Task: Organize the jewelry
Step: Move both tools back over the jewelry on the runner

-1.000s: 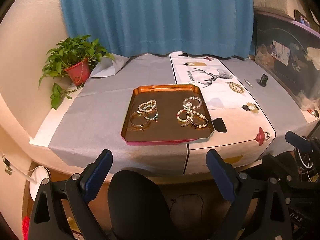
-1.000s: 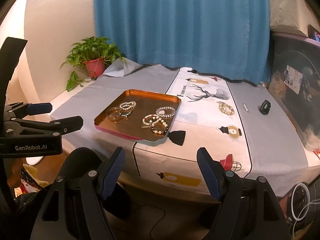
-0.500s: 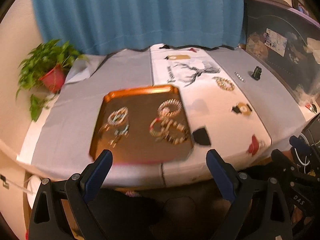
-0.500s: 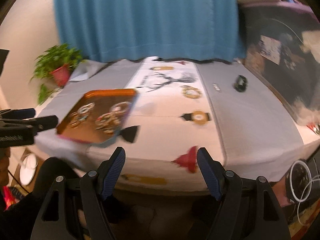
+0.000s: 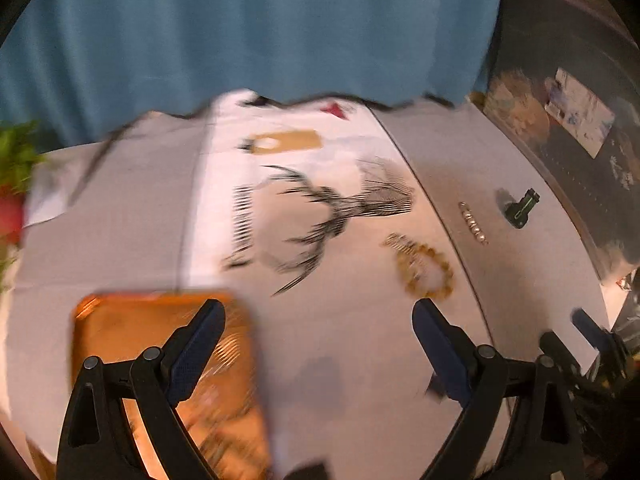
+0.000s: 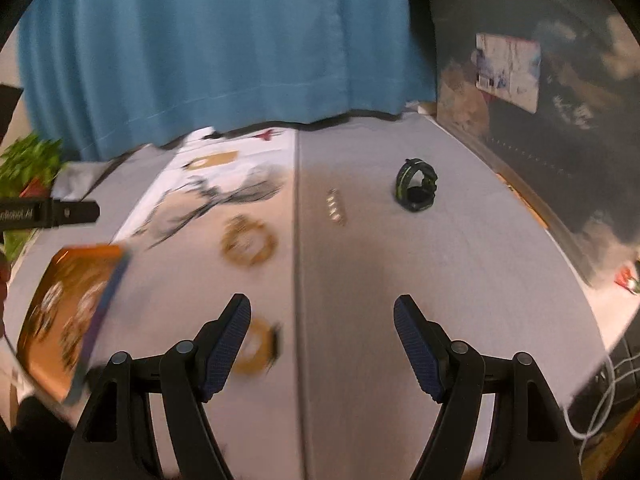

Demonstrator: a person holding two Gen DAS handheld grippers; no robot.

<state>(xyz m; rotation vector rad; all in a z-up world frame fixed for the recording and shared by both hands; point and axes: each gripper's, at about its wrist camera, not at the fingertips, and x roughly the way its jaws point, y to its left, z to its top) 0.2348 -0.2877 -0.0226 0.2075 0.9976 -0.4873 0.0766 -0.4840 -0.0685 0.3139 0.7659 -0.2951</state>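
Observation:
An orange tray (image 5: 120, 332) holding several bracelets sits at the table's left, blurred; it also shows in the right wrist view (image 6: 52, 300). A tan beaded bracelet (image 5: 426, 270) lies loose on the white printed cloth, also in the right wrist view (image 6: 248, 242). A short silver bead strand (image 6: 335, 213) and a black-and-green watch-like band (image 6: 416, 191) lie on the grey cloth further right. My left gripper (image 5: 318, 344) is open and empty above the cloth, right of the tray. My right gripper (image 6: 322, 340) is open and empty, over the cloth seam.
A blue curtain (image 6: 224, 48) hangs behind the table. A potted plant (image 5: 14, 184) stands at the far left. A dark board (image 6: 560, 100) leans along the right side. White cables (image 6: 600, 404) hang past the table's right edge.
Both grippers have moved forward over the table and swung right; the tray has slid to the lower left of both views. Both stay open and empty.

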